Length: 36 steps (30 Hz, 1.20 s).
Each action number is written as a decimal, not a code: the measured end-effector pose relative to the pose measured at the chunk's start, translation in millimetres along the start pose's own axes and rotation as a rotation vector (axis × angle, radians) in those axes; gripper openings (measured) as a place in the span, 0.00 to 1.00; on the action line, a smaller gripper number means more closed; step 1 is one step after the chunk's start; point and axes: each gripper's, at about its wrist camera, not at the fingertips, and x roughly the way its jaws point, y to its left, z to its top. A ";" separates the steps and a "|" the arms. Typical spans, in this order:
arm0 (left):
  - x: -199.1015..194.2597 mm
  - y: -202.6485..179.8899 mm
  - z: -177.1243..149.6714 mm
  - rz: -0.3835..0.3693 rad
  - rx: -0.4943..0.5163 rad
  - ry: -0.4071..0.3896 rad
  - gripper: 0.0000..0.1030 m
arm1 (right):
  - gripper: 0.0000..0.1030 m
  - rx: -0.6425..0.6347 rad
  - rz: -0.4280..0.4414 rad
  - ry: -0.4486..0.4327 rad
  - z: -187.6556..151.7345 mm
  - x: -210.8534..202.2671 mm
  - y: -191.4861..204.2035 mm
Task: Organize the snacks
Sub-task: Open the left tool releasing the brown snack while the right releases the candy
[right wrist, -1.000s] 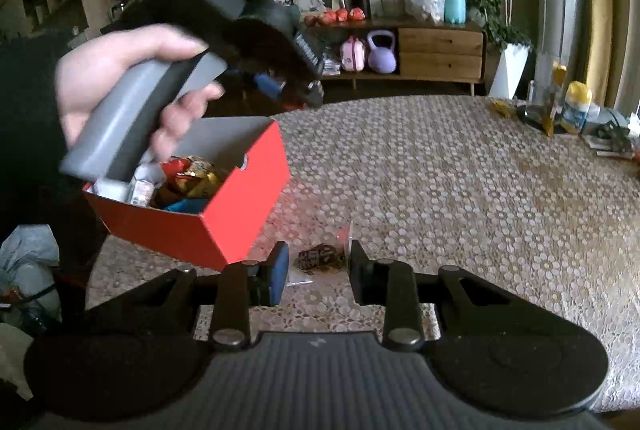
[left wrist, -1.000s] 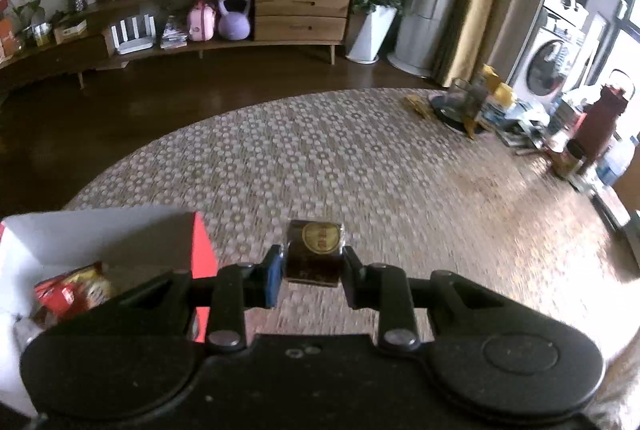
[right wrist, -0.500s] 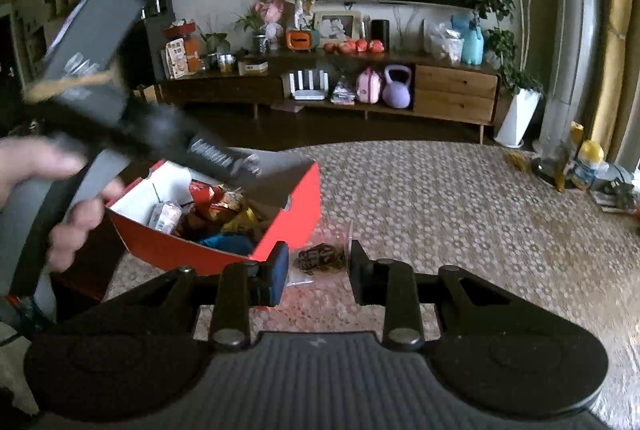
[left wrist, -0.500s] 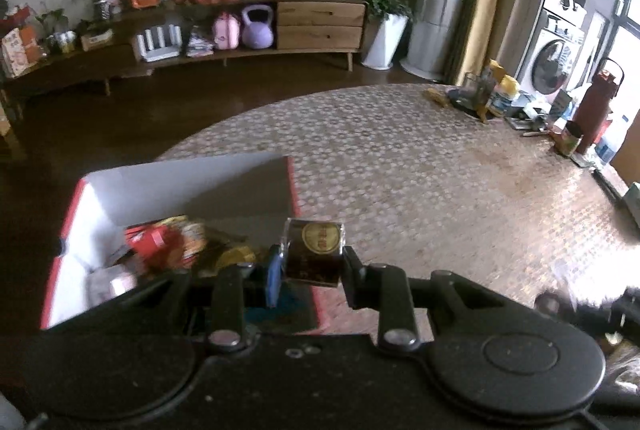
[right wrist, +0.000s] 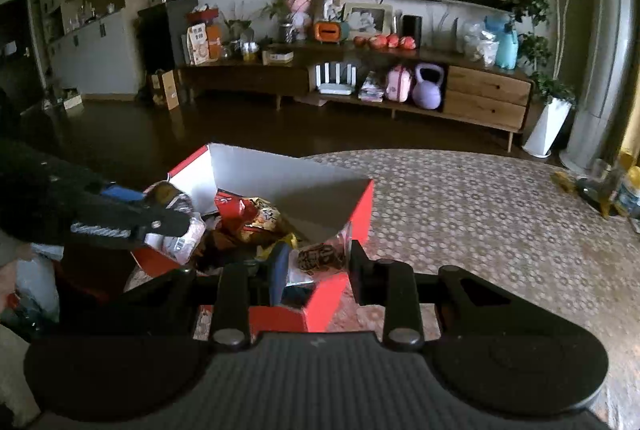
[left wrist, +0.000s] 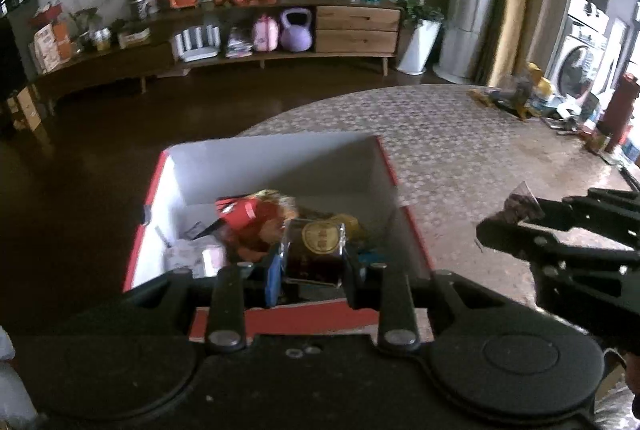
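Observation:
A red box with white inner walls stands at the table's near left edge, holding several wrapped snacks. My left gripper is shut on a dark brown snack with a gold round label and hangs over the box's near side. My right gripper is shut on a clear-wrapped brown snack just above the red box, at its near right corner. In the left wrist view the right gripper comes in from the right with its snack packet. In the right wrist view the left gripper reaches over the box from the left.
The round table with a patterned cloth stretches to the right. Bottles, jars and small items crowd its far right edge. A low wooden sideboard stands across the dark floor.
Both grippers have moved left toward the box, each still holding its snack. The left one went from above bare cloth to above the box; the right one now reaches the box corner.

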 end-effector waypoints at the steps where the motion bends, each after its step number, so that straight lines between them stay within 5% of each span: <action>1: 3.7 6.3 -0.5 0.005 -0.006 0.006 0.27 | 0.30 0.003 0.003 0.011 1.4 8.4 2.0; 18: 82.7 49.1 -14.0 0.045 -0.037 0.113 0.27 | 0.30 -0.019 -0.015 0.154 -0.4 118.1 22.2; 36: 104.5 56.7 -26.9 0.056 -0.065 0.160 0.33 | 0.33 0.011 0.009 0.209 -6.9 133.3 29.9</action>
